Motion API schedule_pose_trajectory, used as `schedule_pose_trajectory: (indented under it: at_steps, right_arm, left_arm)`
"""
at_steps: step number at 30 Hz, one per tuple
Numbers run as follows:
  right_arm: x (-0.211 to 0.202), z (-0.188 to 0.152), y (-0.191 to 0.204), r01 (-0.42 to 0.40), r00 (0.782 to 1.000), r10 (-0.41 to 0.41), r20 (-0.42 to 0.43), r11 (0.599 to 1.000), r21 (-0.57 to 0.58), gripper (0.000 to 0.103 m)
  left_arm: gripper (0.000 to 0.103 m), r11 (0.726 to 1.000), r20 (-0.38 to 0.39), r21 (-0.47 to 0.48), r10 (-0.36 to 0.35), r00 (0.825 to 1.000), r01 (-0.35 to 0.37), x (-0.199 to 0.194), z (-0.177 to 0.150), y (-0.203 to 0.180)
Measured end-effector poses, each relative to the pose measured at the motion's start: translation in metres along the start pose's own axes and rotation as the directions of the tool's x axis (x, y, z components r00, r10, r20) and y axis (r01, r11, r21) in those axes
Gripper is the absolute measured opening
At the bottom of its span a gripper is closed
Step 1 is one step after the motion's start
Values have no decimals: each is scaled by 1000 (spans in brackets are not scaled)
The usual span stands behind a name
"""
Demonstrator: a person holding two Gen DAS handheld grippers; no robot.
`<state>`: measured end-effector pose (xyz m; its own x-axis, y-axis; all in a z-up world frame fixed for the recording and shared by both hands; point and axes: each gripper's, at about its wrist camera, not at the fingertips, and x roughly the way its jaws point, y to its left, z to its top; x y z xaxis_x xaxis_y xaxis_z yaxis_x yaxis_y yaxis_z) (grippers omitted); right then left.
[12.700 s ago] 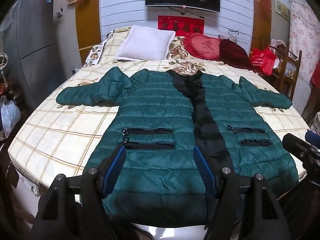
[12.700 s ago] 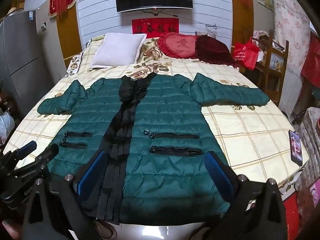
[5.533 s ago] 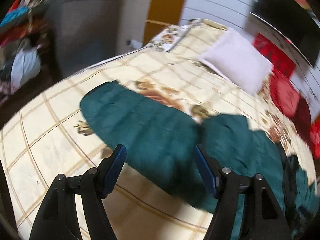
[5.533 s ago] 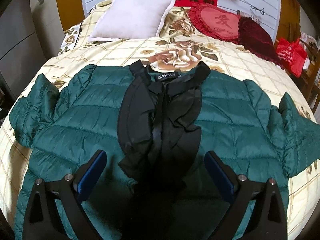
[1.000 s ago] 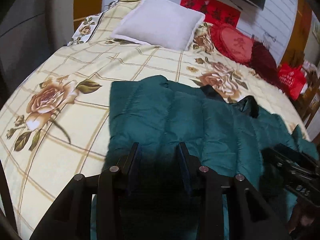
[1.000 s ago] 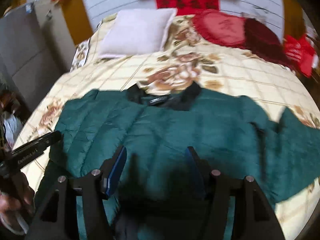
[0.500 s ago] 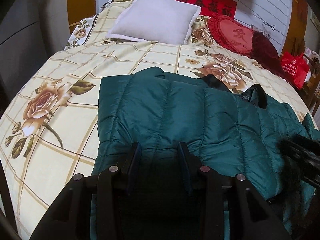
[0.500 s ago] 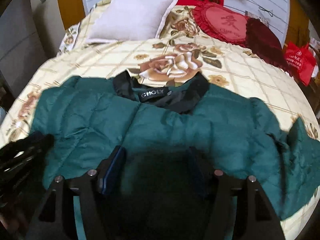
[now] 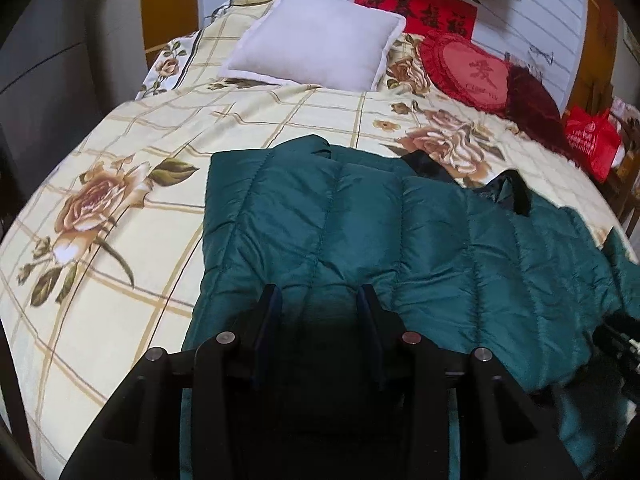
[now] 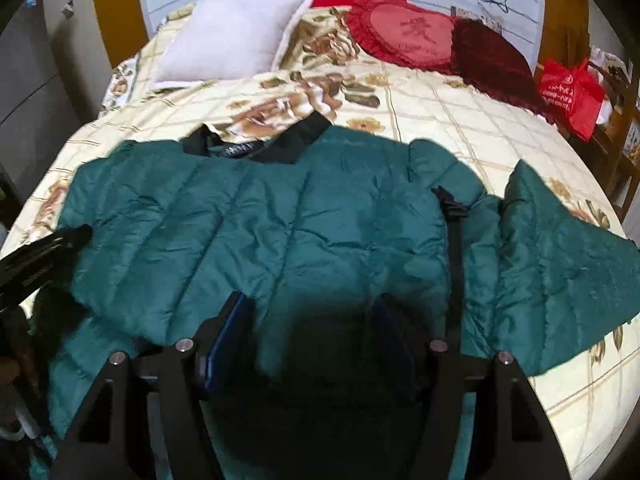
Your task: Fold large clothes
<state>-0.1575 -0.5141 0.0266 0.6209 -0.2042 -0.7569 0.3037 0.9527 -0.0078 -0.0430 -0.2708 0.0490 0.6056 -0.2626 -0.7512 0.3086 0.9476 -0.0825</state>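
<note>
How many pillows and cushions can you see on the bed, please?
3, all at the head: white pillow left, red heart cushion beside it, dark red cushion rightmost.

Bare bedspread (image 9: 120, 300) lies open left of the jacket (image 9: 360, 232); pillows (image 9: 320, 56) crowd the headboard end.

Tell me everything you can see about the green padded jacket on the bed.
The green jacket is dark teal, quilted in stitched channels, with a slightly shiny, puffy shell. Its black collar points toward the pillows. One side is folded over the body, so plain quilting faces up; the other sleeve lies spread toward the bed edge. A black strip runs beside that sleeve. It lies wrinkled on the floral bedspread.
</note>
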Motion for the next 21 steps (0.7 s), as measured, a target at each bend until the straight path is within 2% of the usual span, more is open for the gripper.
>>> schedule_pose_trajectory:
  at_steps: [3,7,10,21]
  right_arm:
    - [-9,-7,-5,48,999,-48,22,999,-8,69]
    - [14,-13,-11,67,996,-68,-49,998,-15,69]
    - [11,-15,-5,91,995,-92,-42,995,-35,69]
    - [-36,-28,9,28,1000,-28,4,999,-15,69]
  left_arm:
    - [54,999,2,-28,-19,1000,19,-9,-3,2]
    - [54,999,4,-23,-23,1000,23,-20,-9,-2]
    - [54,1000,11,-5,-29,1000,29,-31,-14,-7]
    - [54,998,31,8,-62,998,62,-63,-27,-22]
